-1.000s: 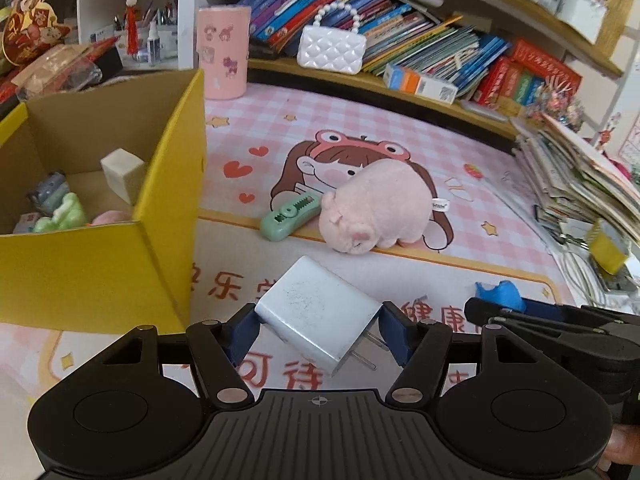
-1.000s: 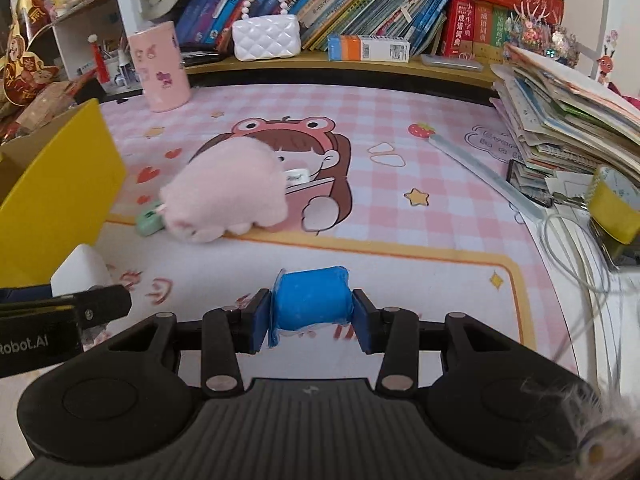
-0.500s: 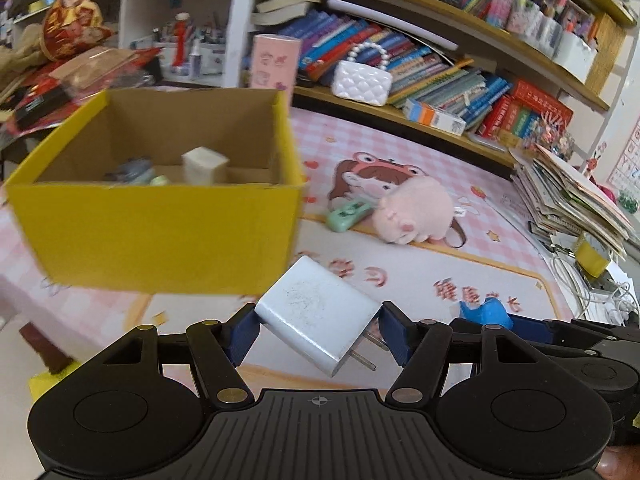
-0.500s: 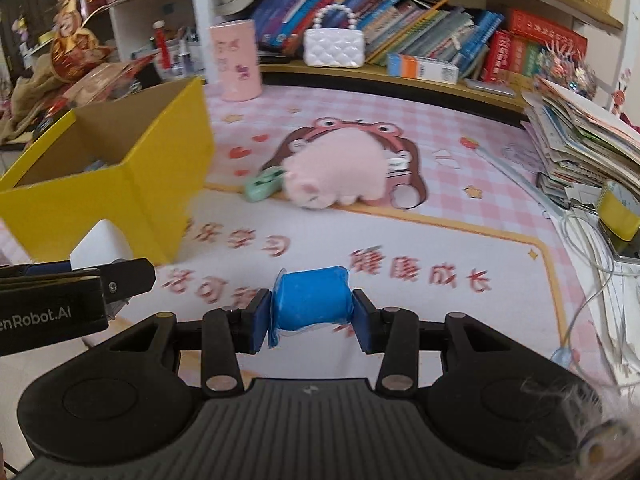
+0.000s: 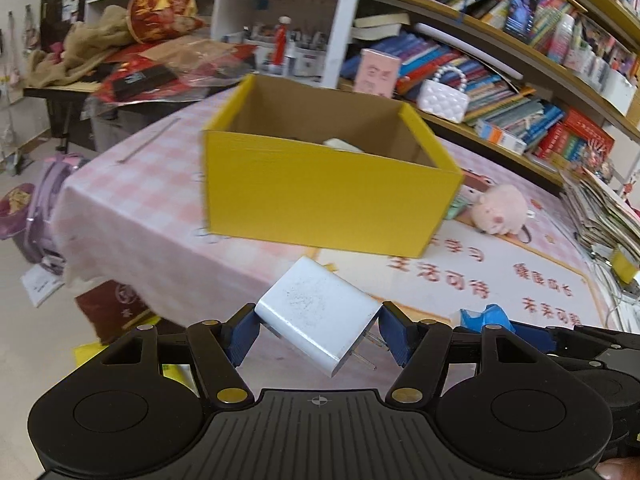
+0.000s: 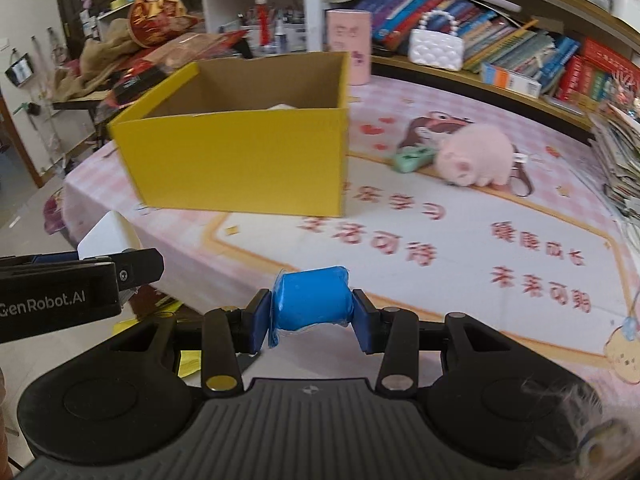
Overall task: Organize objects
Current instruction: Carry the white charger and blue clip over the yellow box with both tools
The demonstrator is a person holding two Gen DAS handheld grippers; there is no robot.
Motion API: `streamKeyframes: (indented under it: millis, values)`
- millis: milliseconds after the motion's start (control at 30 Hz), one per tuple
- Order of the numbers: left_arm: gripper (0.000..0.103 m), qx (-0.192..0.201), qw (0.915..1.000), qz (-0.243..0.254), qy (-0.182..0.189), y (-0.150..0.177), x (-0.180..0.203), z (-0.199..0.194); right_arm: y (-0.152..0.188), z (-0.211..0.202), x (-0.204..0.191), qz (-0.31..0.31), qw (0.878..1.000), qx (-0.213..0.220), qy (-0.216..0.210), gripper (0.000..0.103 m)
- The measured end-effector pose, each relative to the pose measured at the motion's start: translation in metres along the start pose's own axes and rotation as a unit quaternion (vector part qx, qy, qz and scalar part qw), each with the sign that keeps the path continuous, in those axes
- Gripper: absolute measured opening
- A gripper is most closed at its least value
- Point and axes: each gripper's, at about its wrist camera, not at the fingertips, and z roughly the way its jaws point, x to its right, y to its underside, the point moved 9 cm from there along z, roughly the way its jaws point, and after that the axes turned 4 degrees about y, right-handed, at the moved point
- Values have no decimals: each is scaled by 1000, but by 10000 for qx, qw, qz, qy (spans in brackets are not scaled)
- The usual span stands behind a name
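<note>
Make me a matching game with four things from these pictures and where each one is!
Things:
1. white square plug charger
2. blue wrapped roll
3. pink plush pig
4. white quilted purse with pearl handle

Places:
A. lying on the pink checked table mat beside a green gadget
B. pinched in the left claw
C. up on the wooden shelf in front of the books
D. pinched in the right claw

Pairs: 1-B, 2-D, 3-A, 4-C
</note>
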Motion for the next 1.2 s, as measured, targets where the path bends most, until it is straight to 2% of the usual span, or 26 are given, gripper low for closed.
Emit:
streamKeyframes:
  millis: [400, 700, 833, 1033, 1200]
  values:
    - [65, 213, 9997, -37, -100, 3, -49, -34, 6, -16, -60, -105, 9998, 116, -129, 40]
    - [65, 259, 9996, -136, -55, 6, -59, -40, 8, -21, -70, -189, 9997, 129, -76, 40]
    - [65, 362, 9993, -90, -65, -3, -58, -42, 0, -17, -70, -204, 9995, 214, -63, 40]
    - [65, 739, 9972, 73, -120, -40, -57, -46, -36, -9, -69, -144, 9985, 511, -122, 40]
    - [65, 1097, 9938, 126, -106, -82, -53, -39, -86, -3, -65, -123, 9957, 906, -152, 40]
